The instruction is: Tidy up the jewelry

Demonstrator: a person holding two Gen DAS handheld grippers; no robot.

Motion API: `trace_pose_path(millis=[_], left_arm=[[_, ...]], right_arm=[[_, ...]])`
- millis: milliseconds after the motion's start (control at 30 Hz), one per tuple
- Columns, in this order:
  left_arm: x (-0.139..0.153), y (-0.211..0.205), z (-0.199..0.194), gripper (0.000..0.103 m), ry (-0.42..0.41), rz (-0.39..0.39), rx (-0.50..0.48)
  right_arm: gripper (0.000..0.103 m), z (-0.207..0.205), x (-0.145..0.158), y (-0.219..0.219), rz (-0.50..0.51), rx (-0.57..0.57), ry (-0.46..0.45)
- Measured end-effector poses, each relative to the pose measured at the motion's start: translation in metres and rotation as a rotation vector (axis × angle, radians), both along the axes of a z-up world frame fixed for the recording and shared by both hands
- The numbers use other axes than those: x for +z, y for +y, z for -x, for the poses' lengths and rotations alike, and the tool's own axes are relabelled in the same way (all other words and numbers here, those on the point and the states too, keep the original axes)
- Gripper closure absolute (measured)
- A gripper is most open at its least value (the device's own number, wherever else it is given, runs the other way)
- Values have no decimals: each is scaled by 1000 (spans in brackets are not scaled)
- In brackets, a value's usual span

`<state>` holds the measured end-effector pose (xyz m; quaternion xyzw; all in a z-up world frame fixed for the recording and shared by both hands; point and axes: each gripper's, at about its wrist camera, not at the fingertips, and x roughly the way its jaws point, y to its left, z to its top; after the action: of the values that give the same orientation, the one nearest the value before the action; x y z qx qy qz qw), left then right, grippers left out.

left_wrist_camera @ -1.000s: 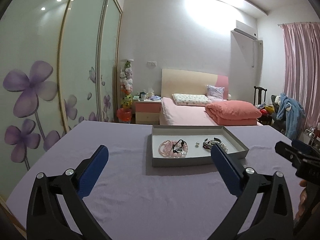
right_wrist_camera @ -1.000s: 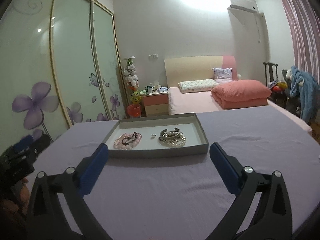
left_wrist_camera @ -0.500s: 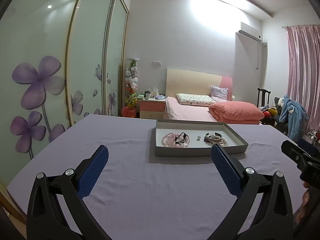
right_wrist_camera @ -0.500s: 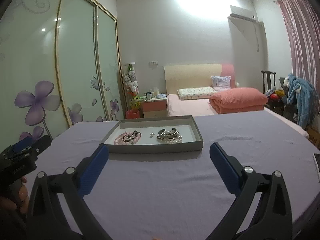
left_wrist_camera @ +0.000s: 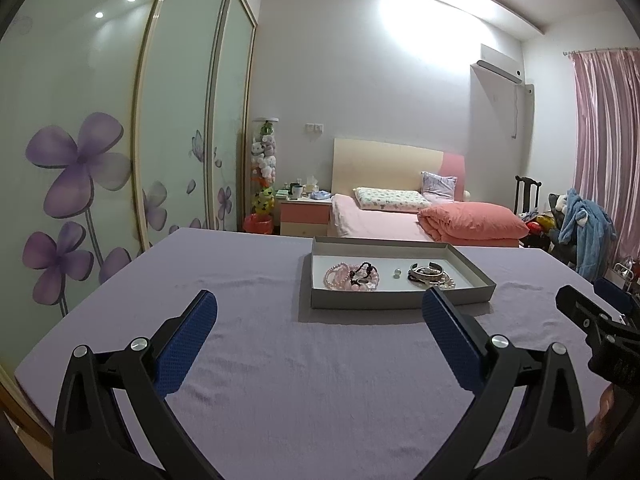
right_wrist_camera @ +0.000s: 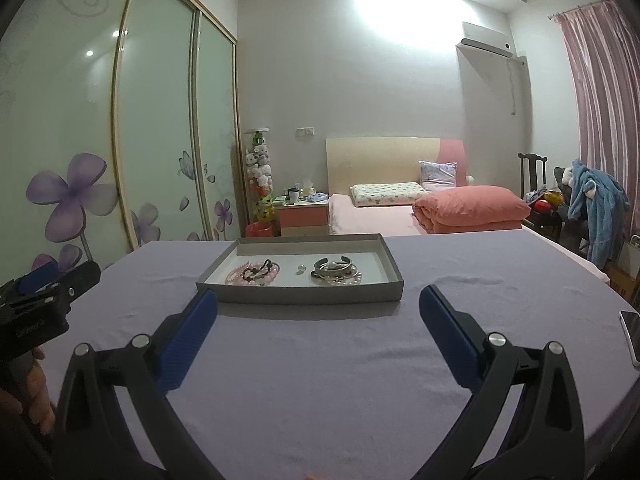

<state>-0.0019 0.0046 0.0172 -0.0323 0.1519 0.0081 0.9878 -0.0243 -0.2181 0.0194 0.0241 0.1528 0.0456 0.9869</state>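
Presently, both grippers hover above the lavender-clothed counter (left_wrist_camera: 320, 360), empty. The left gripper (left_wrist_camera: 320, 320) has its blue-padded jaws spread wide apart; the right gripper (right_wrist_camera: 318, 318) likewise. A shallow grey rectangular cardboard tray (right_wrist_camera: 304, 294) sits on the counter at twelve o'clock of the right gripper, apart from both. Inside it: pink bead bracelets with a dark strand (right_wrist_camera: 256, 274) at the tray's nine o'clock, a small silver ring (right_wrist_camera: 301, 268) at centre, stacked silver-and-pearl bangles (right_wrist_camera: 334, 272) at three o'clock.
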Motion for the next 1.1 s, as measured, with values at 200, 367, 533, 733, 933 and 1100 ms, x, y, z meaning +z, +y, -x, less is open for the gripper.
trace_pose_path(millis=[200,367,533,733,933,1100], left_arm=[[-1,-1,1,2,2,0,-1],[-1,-1,3,2,3,2,-1],[-1,-1,2,2,4,1,-2],[-1,-1,3,2,5,1,-2],[-1,-2,2,2,5,1,-1],[-1,-2,3,2,5,1,-2]], right_arm=[[4,-1,0,0,1,-1,1],[4,-1,-1,0,0,-1,2],[4,-1,-1,0,0,-2,3],[4,-1,-1,0,1,-2,3],[4,-1,0,0,1,-2,3],[4,-1,0,0,0,-2,3]])
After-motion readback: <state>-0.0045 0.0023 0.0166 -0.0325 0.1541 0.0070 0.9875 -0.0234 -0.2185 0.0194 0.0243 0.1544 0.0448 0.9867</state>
